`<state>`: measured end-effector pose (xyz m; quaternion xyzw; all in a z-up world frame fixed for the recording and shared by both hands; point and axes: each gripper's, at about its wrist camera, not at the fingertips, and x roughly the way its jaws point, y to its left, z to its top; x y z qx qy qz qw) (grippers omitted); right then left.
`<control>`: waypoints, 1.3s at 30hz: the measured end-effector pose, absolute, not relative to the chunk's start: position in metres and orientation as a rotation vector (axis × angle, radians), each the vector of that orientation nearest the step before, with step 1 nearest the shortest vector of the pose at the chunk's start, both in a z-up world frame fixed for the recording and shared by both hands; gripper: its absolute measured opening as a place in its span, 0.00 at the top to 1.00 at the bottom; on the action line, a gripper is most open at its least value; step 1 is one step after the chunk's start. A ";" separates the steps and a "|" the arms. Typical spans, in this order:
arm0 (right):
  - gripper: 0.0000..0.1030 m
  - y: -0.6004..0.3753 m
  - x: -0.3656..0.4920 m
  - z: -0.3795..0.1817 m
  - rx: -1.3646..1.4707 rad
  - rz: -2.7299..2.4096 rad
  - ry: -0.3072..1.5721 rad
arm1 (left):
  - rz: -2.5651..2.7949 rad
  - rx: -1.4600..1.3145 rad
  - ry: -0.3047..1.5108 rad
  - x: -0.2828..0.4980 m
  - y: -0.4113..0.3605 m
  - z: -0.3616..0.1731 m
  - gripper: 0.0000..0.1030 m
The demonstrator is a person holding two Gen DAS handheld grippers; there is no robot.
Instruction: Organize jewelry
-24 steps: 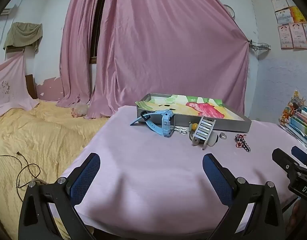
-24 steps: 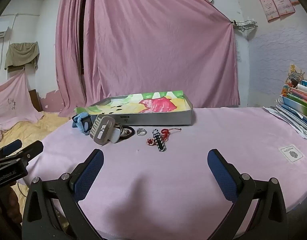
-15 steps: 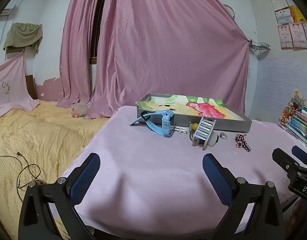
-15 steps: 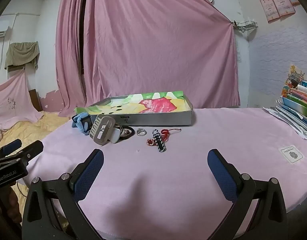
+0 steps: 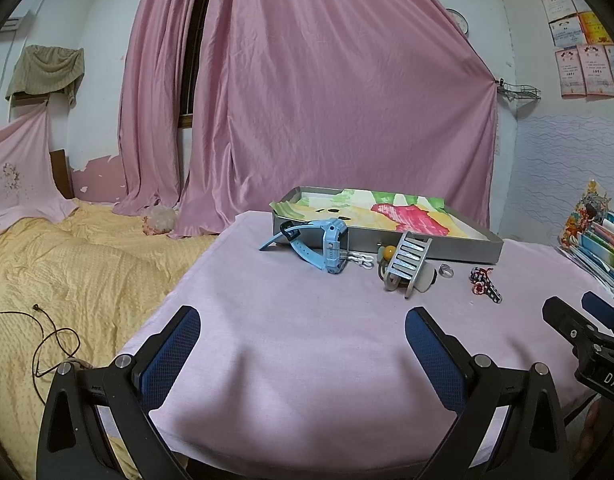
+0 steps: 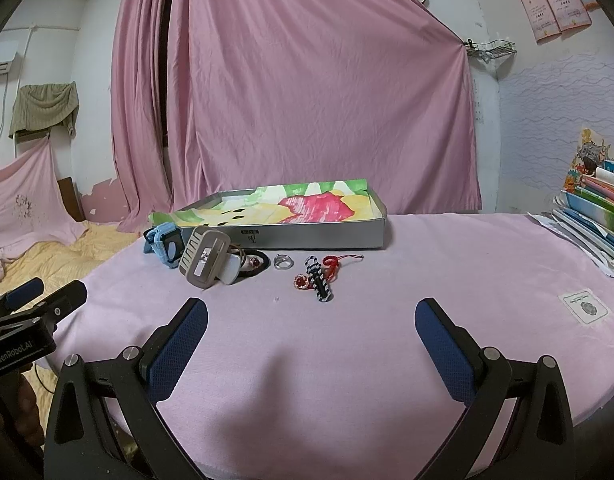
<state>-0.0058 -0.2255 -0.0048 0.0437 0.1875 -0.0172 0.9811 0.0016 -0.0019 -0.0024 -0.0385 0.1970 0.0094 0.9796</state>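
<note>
A shallow grey box (image 5: 387,242) (image 6: 307,236) with a colourful lining lies at the back of the pink-covered table. In front of it lie a blue watch (image 5: 327,246) (image 6: 166,244), a grey hair claw clip (image 5: 407,262) (image 6: 205,258), a silver ring (image 5: 446,270) (image 6: 283,262), a black-and-white woven charm (image 6: 318,278) (image 5: 485,280) and a red cord (image 6: 334,266). My left gripper (image 5: 303,340) hovers open over the table's near edge, well short of the watch. My right gripper (image 6: 311,334) is open too, just short of the charm. Neither holds anything.
A yellow bedspread (image 5: 67,264) with a black cable (image 5: 47,340) lies left of the table. Stacked books (image 6: 599,208) sit at the right edge, and a small white tag (image 6: 585,306) lies on the cloth. Pink curtains (image 6: 307,100) hang behind.
</note>
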 end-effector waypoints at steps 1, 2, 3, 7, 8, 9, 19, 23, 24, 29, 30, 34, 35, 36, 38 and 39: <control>0.01 -0.226 -0.006 -0.005 0.088 -0.035 0.377 | 0.019 -0.077 0.397 0.001 -0.002 -0.002 0.00; 0.01 -0.226 -0.006 -0.005 0.088 -0.034 0.377 | 0.019 -0.077 0.396 0.001 -0.003 -0.002 0.00; 0.01 -0.226 -0.006 -0.005 0.088 -0.034 0.377 | 0.019 -0.077 0.396 0.001 -0.003 -0.002 0.00; 0.01 -0.226 -0.006 -0.004 0.088 -0.034 0.377 | 0.020 -0.076 0.396 0.002 -0.003 -0.002 0.00; 0.01 -0.226 -0.006 -0.004 0.088 -0.034 0.378 | 0.021 -0.076 0.395 0.002 -0.003 -0.002 0.00; 0.01 -0.226 -0.006 -0.004 0.088 -0.034 0.378 | 0.020 -0.076 0.396 0.002 -0.003 -0.001 0.00; 0.01 -0.226 -0.006 -0.006 0.091 -0.034 0.379 | 0.020 -0.072 0.395 0.003 -0.005 -0.006 0.00; 0.01 -0.227 -0.006 -0.006 0.092 -0.034 0.379 | 0.019 -0.071 0.395 0.003 -0.005 -0.006 0.00; 0.01 -0.227 -0.006 -0.006 0.092 -0.034 0.379 | 0.020 -0.071 0.395 0.003 -0.006 -0.006 0.00; 0.01 -0.226 -0.006 -0.006 0.093 -0.034 0.381 | 0.017 -0.068 0.395 0.004 -0.007 -0.007 0.00; 0.01 -0.226 -0.006 -0.006 0.093 -0.034 0.380 | 0.016 -0.067 0.395 0.004 -0.008 -0.007 0.00; 0.01 -0.227 -0.006 -0.006 0.095 -0.034 0.381 | 0.016 -0.066 0.396 0.004 -0.008 -0.007 0.00; 0.01 -0.227 -0.006 -0.006 0.095 -0.034 0.381 | 0.016 -0.066 0.396 0.004 -0.008 -0.007 0.00; 0.01 -0.227 -0.006 -0.006 0.095 -0.034 0.381 | 0.016 -0.066 0.396 0.004 -0.008 -0.007 0.00; 0.01 -0.228 -0.005 -0.007 0.097 -0.033 0.383 | 0.016 -0.066 0.396 0.004 -0.008 -0.007 0.00; 0.01 -0.228 -0.005 -0.007 0.097 -0.033 0.383 | 0.016 -0.065 0.396 0.004 -0.008 -0.008 0.00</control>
